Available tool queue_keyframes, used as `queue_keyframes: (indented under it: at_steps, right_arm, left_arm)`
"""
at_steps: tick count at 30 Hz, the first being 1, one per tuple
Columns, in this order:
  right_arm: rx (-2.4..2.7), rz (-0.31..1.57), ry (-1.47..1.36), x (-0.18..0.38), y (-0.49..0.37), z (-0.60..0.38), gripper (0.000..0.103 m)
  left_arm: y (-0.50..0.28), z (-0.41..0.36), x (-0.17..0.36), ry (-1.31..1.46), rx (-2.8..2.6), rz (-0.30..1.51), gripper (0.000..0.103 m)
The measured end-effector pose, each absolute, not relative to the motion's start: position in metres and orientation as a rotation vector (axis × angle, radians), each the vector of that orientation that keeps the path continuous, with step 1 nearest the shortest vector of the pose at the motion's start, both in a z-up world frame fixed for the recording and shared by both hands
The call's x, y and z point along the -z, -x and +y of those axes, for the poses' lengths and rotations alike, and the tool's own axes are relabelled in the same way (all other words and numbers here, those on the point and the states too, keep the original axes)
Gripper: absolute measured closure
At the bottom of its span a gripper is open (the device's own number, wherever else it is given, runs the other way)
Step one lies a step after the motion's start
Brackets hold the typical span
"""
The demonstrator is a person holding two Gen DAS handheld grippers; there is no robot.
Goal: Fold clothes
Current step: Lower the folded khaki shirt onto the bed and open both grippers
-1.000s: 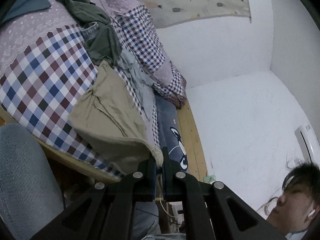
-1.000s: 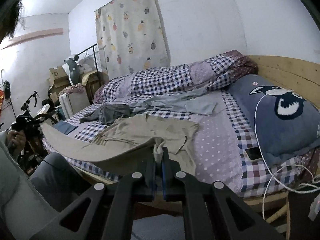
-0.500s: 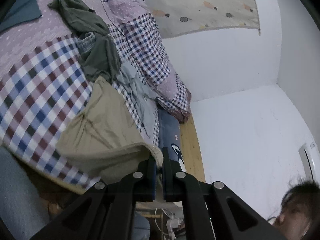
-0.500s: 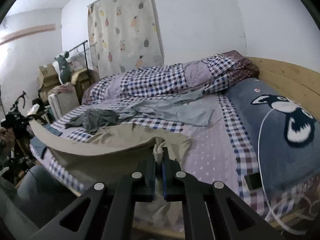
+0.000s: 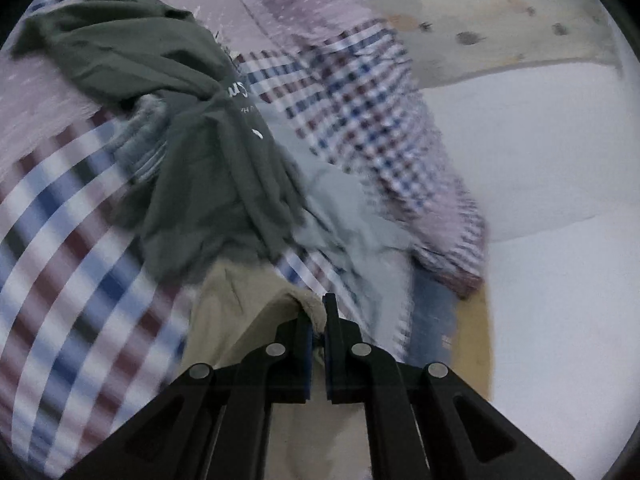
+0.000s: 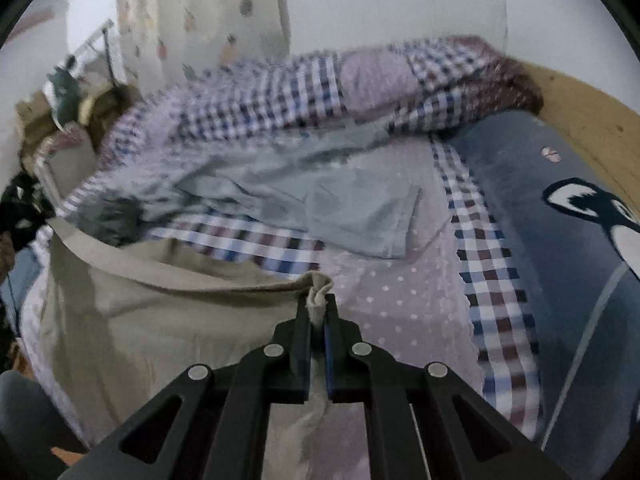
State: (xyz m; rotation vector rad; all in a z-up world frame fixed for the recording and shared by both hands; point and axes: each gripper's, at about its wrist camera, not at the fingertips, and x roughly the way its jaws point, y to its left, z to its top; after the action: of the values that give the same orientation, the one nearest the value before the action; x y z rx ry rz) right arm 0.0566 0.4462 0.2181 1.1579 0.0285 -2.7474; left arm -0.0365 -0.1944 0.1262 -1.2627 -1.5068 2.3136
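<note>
Clothes mostly unfolded: you had only the beige garment (image 6: 160, 320) in hand.
Both jaws pinched its edge over the bed (image 6: 400, 300); dark green shirt (image 5: 208, 160) and grey garment (image 6: 320, 196) lay untouched.

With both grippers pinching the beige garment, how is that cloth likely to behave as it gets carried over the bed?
Probably floppy: the beige garment sags between the right gripper and the left gripper. It seems light, since small bunched pinches hold it. Its loose lower part may drag or crease on the checked bedsheet.
</note>
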Motion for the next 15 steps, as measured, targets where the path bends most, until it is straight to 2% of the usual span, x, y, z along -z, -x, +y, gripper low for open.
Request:
queue_keyframes:
  at_steps: [4,10,12,15]
  right_arm:
    - [2.716,0.066,-1.303,-0.183,0.017,0.446,0.100]
    - [2.661,0.056,-1.511,-0.127,0.090,0.454,0.100]
    - [2.640,0.041,-1.608,-0.105,0.107,0.459,0.098]
    - [2.632,0.098,-1.804,-0.070,0.125,0.462,0.088]
  left_arm:
    - [0.105,-0.177,-0.097,1.405,-2.387,-1.436,0.101]
    - [0.156,-0.169,-0.067,1.477,-2.477,-1.380,0.100]
    - [0.164,-0.170,-0.057,1.476,-2.498,-1.361,0.099]
    - [0.169,-0.170,-0.047,1.509,-2.486,-1.266,0.098]
